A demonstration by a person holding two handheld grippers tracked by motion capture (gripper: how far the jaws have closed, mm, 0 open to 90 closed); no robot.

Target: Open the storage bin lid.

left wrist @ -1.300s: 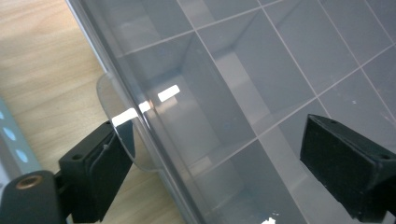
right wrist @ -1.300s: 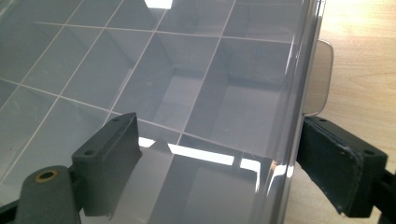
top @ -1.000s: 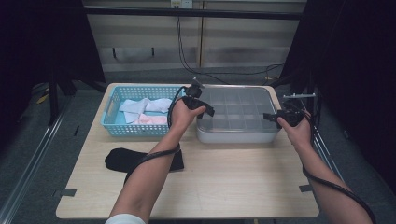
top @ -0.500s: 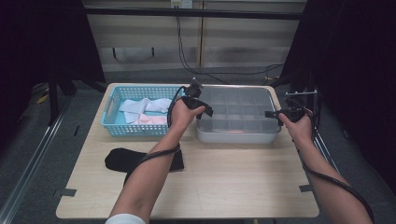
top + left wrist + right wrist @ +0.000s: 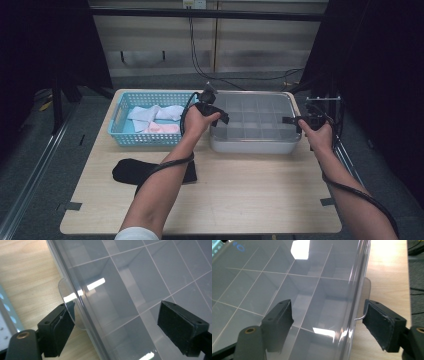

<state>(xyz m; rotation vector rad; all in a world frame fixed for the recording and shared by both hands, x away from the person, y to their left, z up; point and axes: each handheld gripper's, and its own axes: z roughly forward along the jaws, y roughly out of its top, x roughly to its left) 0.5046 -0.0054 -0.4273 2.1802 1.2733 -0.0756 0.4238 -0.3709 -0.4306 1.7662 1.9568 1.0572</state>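
From the high view, the clear divided box (image 5: 255,122) sits at the table's (image 5: 240,200) far right, with the left gripper (image 5: 214,107) at its left end and the right gripper (image 5: 300,121) at its right. That right hand has shifted slightly, its jaws just closing a little. A blue basket (image 5: 150,125) of cloths and a black sock (image 5: 150,171) lie leftward.

In the left gripper view, wide jaws straddle the lid's tab (image 5: 67,305); one pad touches it.

In the right gripper view, the open jaws bracket the other tab (image 5: 365,298), ungripped; lifting the lid looks next.

A clear, lidded plastic organiser box (image 5: 252,122), its inside split by thin walls into a grid of square compartments, sat flat right of centre in the high view, a small rounded tab (image 5: 367,293) projecting from its side rim.
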